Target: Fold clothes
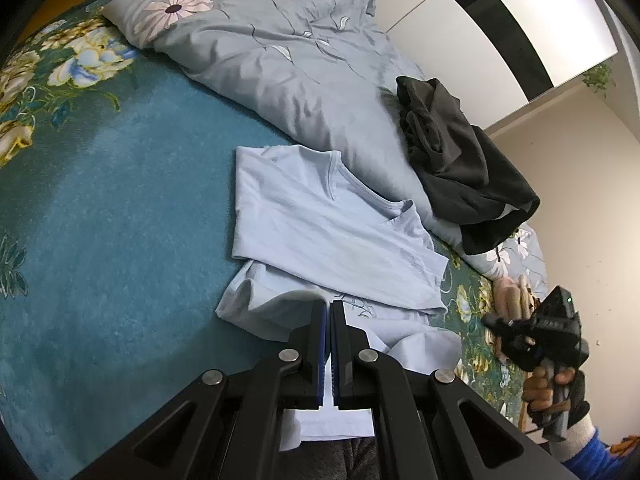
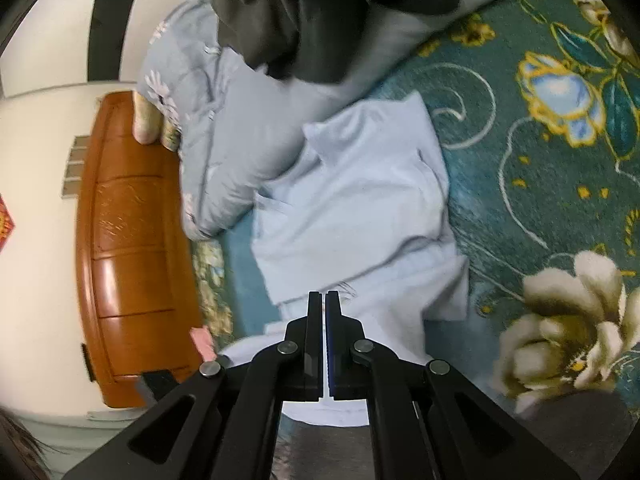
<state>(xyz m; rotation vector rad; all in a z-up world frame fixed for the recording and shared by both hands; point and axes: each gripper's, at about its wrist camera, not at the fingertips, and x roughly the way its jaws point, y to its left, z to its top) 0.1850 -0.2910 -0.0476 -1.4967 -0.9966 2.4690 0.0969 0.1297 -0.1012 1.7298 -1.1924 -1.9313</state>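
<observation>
A pale blue T-shirt [image 1: 320, 220] lies partly folded on the teal floral bedspread [image 1: 120, 220], neck toward the far side. My left gripper [image 1: 329, 304] is shut with nothing between its pads, above the shirt's near hem. The shirt also shows in the right wrist view [image 2: 352, 200]. My right gripper [image 2: 323, 296] is shut and empty above the shirt's lower part. The right gripper also shows in the left wrist view [image 1: 496, 322], held in a hand off the shirt's right side.
A grey flowered duvet [image 1: 280, 52] is heaped behind the shirt. A dark grey garment [image 1: 456, 160] lies crumpled on it at the right. A wooden headboard [image 2: 132, 240] borders the bed in the right wrist view. A white wardrobe [image 1: 500, 20] stands behind.
</observation>
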